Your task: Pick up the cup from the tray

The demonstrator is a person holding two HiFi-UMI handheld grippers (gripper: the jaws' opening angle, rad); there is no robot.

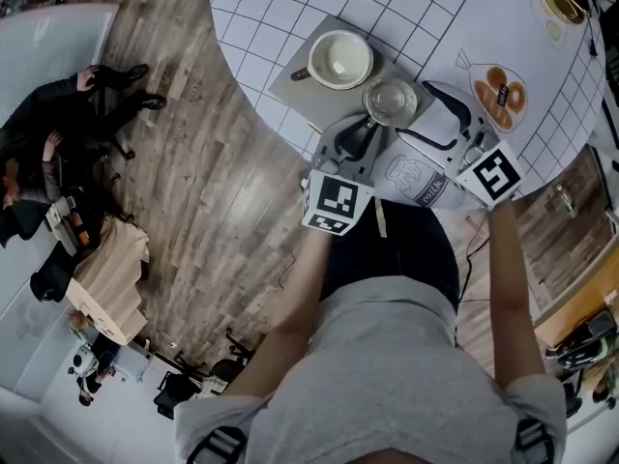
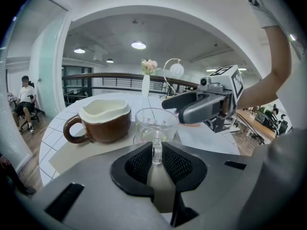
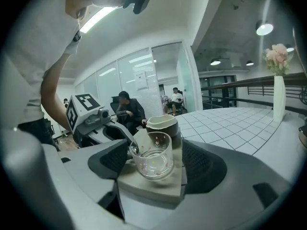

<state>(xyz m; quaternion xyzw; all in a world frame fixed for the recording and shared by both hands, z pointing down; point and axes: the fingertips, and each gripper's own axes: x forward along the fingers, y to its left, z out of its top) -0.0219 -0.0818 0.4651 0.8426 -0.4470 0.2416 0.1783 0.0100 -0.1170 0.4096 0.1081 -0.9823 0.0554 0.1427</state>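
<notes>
The glass cup [image 2: 154, 123] stands at the near right of the tray [image 1: 290, 83], beside a brown mug [image 2: 103, 123]. The left gripper [image 2: 157, 158] is pinched on its thin handle [image 2: 157, 150]. The right gripper [image 3: 152, 164] is spread wide round the body, seemingly clear of it (light, rigid, slick, breakable: grip gently)
</notes>
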